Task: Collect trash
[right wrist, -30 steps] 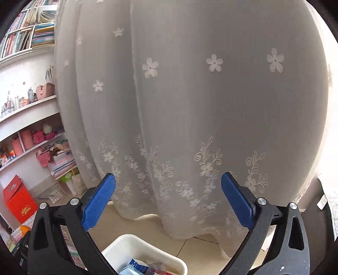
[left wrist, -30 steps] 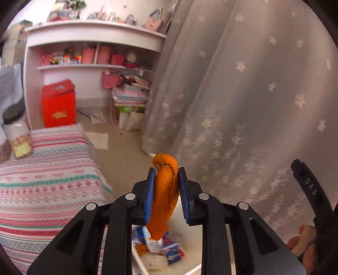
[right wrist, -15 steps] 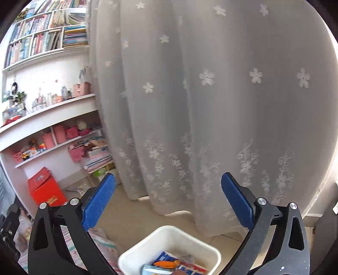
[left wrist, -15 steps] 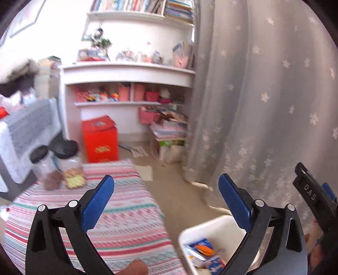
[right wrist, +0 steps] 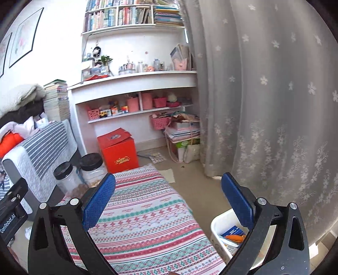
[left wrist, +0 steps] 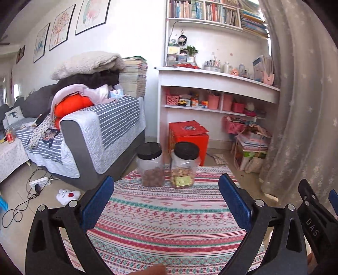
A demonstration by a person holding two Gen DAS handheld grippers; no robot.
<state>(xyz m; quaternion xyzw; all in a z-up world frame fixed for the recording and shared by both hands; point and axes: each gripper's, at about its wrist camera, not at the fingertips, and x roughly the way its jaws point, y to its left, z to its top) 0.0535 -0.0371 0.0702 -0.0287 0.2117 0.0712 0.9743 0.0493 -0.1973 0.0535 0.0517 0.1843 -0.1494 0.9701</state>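
White trash bin [right wrist: 219, 224] just behind the wide-open right gripper's [right wrist: 168, 198] right finger.

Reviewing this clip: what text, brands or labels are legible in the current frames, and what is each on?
"DAS": on the black gripper body at the right edge of the left wrist view.
"GenRobot.AI": on the black gripper body at the left edge of the right wrist view.
Red box gold logo, jar label, book spines: too small or blurred.
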